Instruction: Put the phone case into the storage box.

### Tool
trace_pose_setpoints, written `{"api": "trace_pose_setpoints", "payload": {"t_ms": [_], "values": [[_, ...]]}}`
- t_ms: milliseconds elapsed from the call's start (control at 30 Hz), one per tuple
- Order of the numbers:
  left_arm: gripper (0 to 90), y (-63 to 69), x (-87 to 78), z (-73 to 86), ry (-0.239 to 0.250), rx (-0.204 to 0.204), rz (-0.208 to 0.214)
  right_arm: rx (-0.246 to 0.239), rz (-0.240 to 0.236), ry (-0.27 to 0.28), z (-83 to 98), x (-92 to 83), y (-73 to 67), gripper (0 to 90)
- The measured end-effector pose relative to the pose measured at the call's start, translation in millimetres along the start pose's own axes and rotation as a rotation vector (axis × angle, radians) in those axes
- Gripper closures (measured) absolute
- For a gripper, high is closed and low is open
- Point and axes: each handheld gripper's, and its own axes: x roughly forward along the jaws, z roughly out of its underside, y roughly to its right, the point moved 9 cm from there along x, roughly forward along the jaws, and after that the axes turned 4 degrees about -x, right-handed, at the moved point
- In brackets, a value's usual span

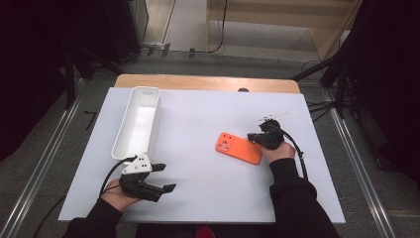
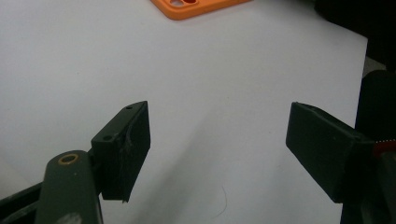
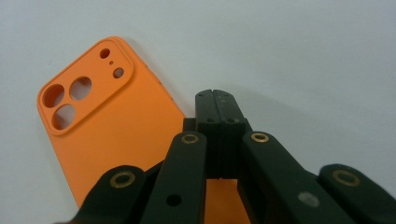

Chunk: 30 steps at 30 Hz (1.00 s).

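Observation:
An orange phone case (image 1: 237, 148) lies back side up on the white table cover, its camera cut-outs toward the left. My right gripper (image 1: 253, 137) is shut at the case's right end, jaws pressed together with nothing between them. In the right gripper view the closed right gripper (image 3: 217, 100) hovers by the case (image 3: 107, 135) at its long edge; whether they touch I cannot tell. My left gripper (image 1: 165, 177) rests at the front left, open and empty. The left gripper view has its wide-apart left gripper (image 2: 218, 140) over bare cover, with the case (image 2: 201, 7) far ahead.
A long white tray (image 1: 146, 90) stands at the back left, just beyond the left gripper. A slim white strip (image 1: 274, 116) shows behind the right gripper. The white cover (image 1: 208, 183) ends near the person's sleeves at the front edge.

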Motion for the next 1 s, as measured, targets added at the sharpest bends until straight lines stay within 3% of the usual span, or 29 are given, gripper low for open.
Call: {"api": "trace_pose_setpoints", "payload": {"t_ms": [433, 700, 1000], "values": [[22.2, 0.0, -0.2, -0.2, 0.003, -0.003, 0.001, -0.016, -0.026, -0.01, 5.0, 2.2, -23.7, 88.2], [22.2, 0.1, -0.3, -0.3, 0.003, -0.002, 0.002, -0.01, -0.013, 0.024, 0.9, -3.4, -21.6, 87.8], [22.2, 0.2, -0.2, -0.3, 0.003, -0.002, 0.002, -0.02, -0.072, 0.082, -5.4, -27.2, -30.7, 58.7]]}}
